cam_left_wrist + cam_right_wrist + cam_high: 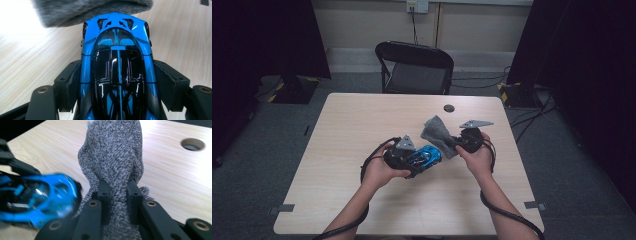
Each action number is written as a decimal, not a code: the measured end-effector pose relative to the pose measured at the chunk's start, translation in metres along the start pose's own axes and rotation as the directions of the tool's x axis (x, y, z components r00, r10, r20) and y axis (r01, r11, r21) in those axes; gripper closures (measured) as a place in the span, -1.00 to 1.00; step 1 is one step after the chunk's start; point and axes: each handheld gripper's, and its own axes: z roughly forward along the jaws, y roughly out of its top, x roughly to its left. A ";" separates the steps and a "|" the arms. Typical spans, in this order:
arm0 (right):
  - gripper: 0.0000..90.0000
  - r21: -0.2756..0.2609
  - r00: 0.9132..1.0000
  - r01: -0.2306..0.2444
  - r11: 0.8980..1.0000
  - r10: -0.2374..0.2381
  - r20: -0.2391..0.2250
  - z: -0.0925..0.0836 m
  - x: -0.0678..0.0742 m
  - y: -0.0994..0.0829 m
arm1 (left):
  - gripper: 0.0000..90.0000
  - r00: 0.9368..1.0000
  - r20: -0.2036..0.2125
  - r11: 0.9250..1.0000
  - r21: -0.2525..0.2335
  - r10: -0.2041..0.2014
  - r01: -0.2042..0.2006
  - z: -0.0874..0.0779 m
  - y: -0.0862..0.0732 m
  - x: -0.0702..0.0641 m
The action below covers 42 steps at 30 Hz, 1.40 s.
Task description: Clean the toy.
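The work in hand looks like wiping a toy car with a cloth, and both things are already picked up, so the gathering is done and the cleaning itself is what remains. The left gripper (412, 161) has its jaws closed on the flanks of the blue-and-black car (424, 157), which sits lengthwise between them with one end pointing away from the hand; in the left gripper view the car (117, 62) has a black pad pressed against each side, and its far end lies just under the edge of the cloth (90, 10). The right gripper (452, 142) has its jaws drawn narrow on a bunched part of the grey cloth (437, 132), whose free part stands up beyond the car. In the right gripper view the cloth (115, 157) rises from between the two pads, and the car (37, 197) is beside it and blurred. Taking the car as landmark, it is held just above the table (362, 115), near its middle; the cloth meets or nearly meets the car's far end, though I cannot tell whether they truly touch. The cable hole (449, 108) lies well beyond the car, and the chair (414, 67) farther still. The car's shiny top shows no mark I can make out, so how much wiping is done cannot be judged; I would guess it is at an early or middle stage, with the body left to rub and both things to set down.
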 end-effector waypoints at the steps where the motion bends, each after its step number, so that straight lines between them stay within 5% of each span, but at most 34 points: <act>1: 0.71 0.002 1.000 0.003 1.000 -0.003 -0.010 0.002 0.003 0.001 | -0.37 1.000 0.002 1.000 0.001 0.002 -0.002 0.001 0.000 0.000; 15: 0.71 0.037 0.992 0.063 0.997 -0.059 -0.111 0.008 0.014 -0.004 | -0.37 0.999 -0.043 1.000 0.019 -0.009 0.009 -0.002 -0.008 0.013; 42: 0.71 0.049 0.978 0.042 0.998 -0.031 -0.207 0.000 0.025 -0.033 | -0.37 0.991 -0.116 0.997 0.023 -0.070 0.073 -0.008 -0.022 0.032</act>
